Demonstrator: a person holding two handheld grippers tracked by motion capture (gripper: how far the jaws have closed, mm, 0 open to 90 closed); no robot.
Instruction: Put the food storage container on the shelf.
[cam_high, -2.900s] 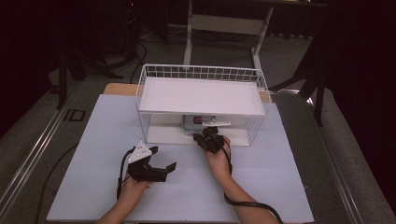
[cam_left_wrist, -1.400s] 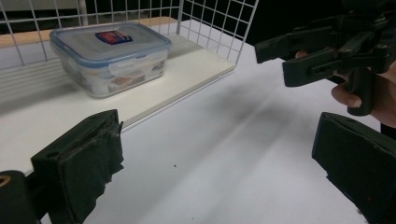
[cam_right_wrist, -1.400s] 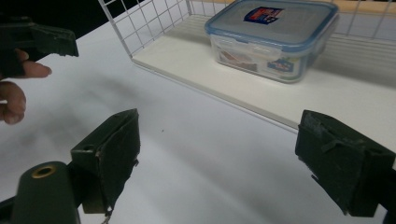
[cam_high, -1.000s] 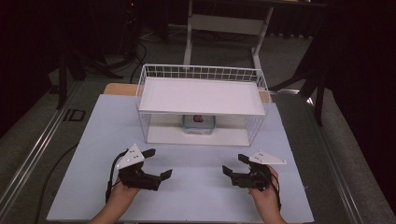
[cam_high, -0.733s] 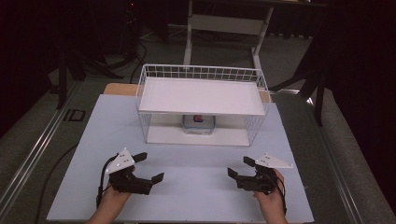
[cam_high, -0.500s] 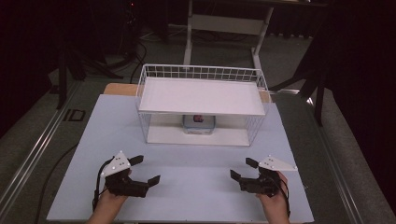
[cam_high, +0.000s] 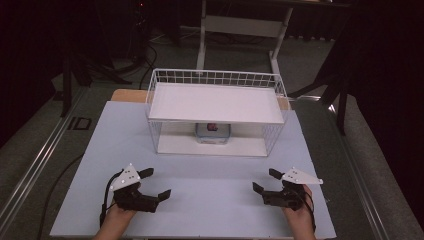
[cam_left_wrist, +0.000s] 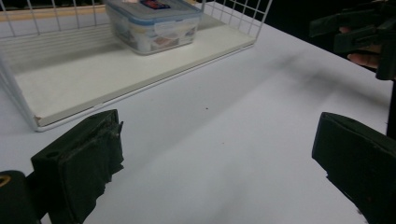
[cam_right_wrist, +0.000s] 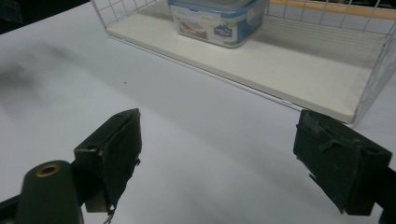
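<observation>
Clear lidded container sits on the lower board of the white wire rack, roughly centred, under the upper shelf. Blue-rimmed lid, printed label on the side, something red on top; contents can't be made out. Nothing touching it.

Rack stands at the far middle of the white counter.

Left tongs: jaws spread wide, gripping nothing, low over the counter at the near left, well apart from the rack. The left gripper view has the container ahead, past the rack's front edge.

Right tongs: jaws likewise spread, nothing between them, near right of the counter, well apart from the rack. The right gripper view has the container ahead and bare counter between its jaws.

Both pairs point inward, toward each other and the rack.
</observation>
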